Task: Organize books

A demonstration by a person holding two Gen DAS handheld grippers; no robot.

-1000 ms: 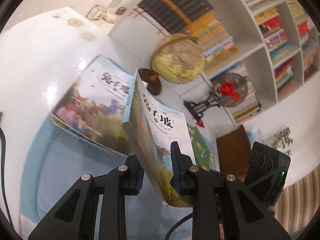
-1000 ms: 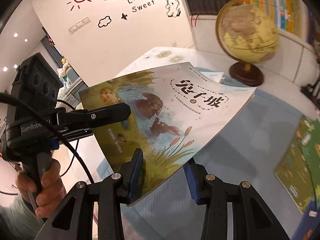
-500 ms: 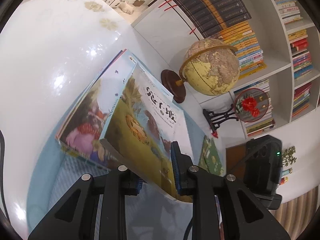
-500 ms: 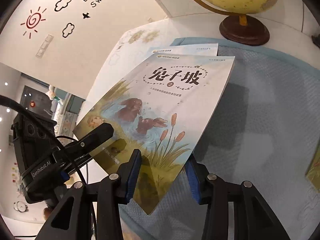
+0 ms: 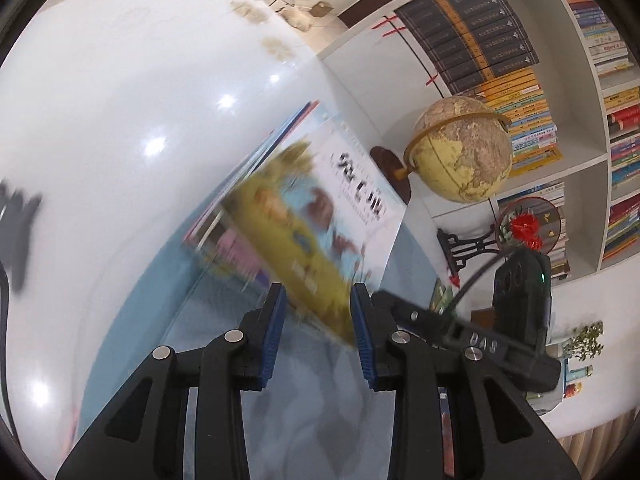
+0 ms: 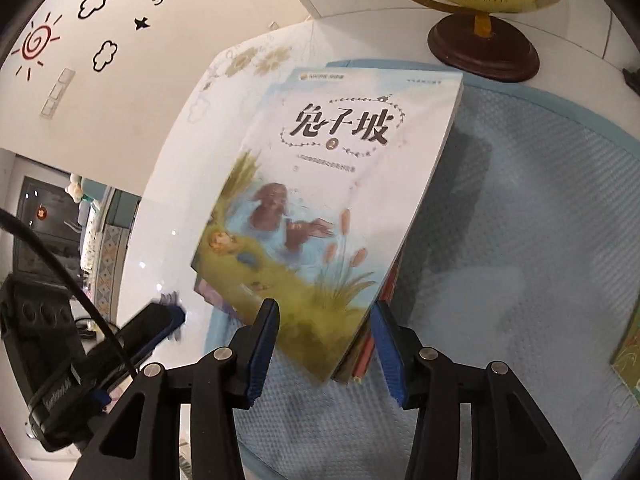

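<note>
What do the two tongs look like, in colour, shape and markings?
Both the left tongs and the right tongs are black plastic with two angular fingers, blue ribbed pads on the inner faces and round silver screws. In the right view, the left tongs carry a black camera block, white lettering too blurred to read, and a black cable.

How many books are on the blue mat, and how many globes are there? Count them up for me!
Rabbit book on top of the pile: 1
Books under it: at least 1, the edges are too blurred to count
Green book at the edge of the blue mat: 1
Globe: 1
Total: at least 4 things, 3 of them books
</note>
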